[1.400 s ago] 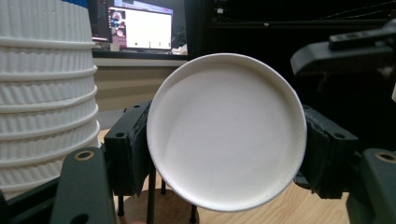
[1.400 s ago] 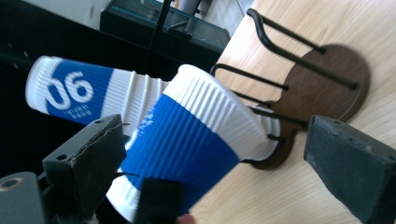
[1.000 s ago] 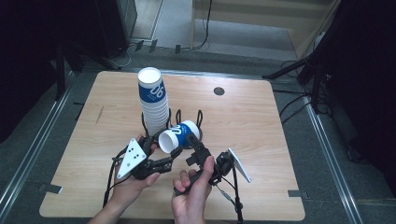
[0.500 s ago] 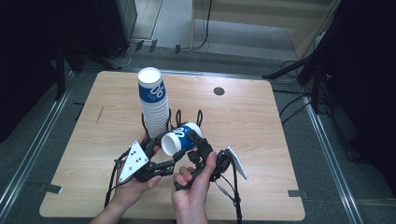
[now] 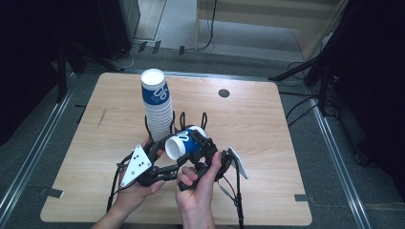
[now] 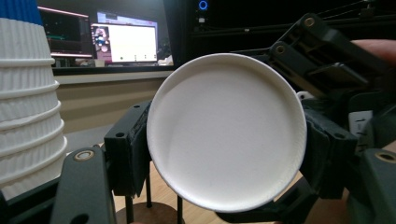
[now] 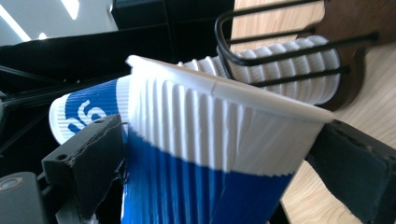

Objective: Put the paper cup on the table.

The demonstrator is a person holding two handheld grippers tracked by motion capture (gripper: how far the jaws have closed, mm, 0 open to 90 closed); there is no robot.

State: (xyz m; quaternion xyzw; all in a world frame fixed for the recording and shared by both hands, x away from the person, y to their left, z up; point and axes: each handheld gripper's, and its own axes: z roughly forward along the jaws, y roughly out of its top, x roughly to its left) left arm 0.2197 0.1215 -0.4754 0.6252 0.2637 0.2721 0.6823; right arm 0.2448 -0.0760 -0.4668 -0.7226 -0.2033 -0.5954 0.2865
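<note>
Blue-and-white ribbed paper cup (image 5: 184, 141) held on its side above the near middle of the counter, white mouth rim turned toward the left gripper; wall is corrugated in fine vertical ridges, white band at the rim, blue below. Right gripper (image 5: 203, 151) fingers (image 7: 95, 154) closed on the cup, one black pad pressed against each side of the ribbed wall, seen close in the right gripper view. Left gripper (image 5: 160, 160) sits just beside the cup's mouth; its fingers (image 6: 128, 154) flank the rim in the left gripper view, but contact cannot be told. That view looks straight into the cup, a smooth matte white interior and round rolled lip. Just behind the held cup stands a tall stack of matching ribbed paper cups (image 5: 156, 105), upside down, in a black wire holder (image 5: 184, 121) with a dark round base; the right gripper view shows the wire loops wrapping the stacked rims. Light wooden counter (image 5: 267, 129), rounded corners, pale grain, a small dark round hole (image 5: 223, 93) toward the far edge. Grey floor and black stands around it. The left gripper view shows lit monitors (image 6: 123, 43) in a dim room beyond.
</note>
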